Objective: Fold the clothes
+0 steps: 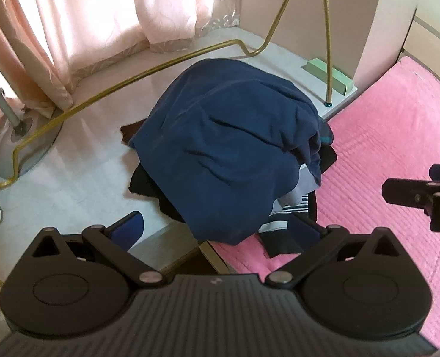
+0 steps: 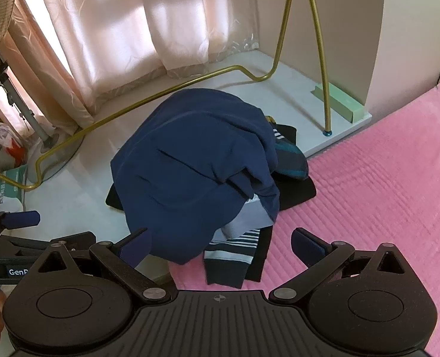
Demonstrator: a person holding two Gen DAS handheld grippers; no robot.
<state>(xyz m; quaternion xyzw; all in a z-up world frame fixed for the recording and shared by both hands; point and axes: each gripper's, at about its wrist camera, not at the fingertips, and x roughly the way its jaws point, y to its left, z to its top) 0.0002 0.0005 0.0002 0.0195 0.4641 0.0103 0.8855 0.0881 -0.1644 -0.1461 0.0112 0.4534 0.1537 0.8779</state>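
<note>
The navy garment [image 2: 196, 172] is lying crumpled on a heap of clothes (a striped piece [image 2: 235, 247] is peeking out), straddling the edge where the pink quilted bed [image 2: 383, 178] is meeting the white ledge [image 2: 80, 196]. Nothing seems folded yet. The left claw [image 1: 217, 229] and right claw [image 2: 220, 247] are both hovering wide open, holding nothing.

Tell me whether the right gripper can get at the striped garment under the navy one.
Probably yes. The right gripper has its jaws open, and the striped garment pokes out from beneath the navy garment right in front, with nothing between.
</note>
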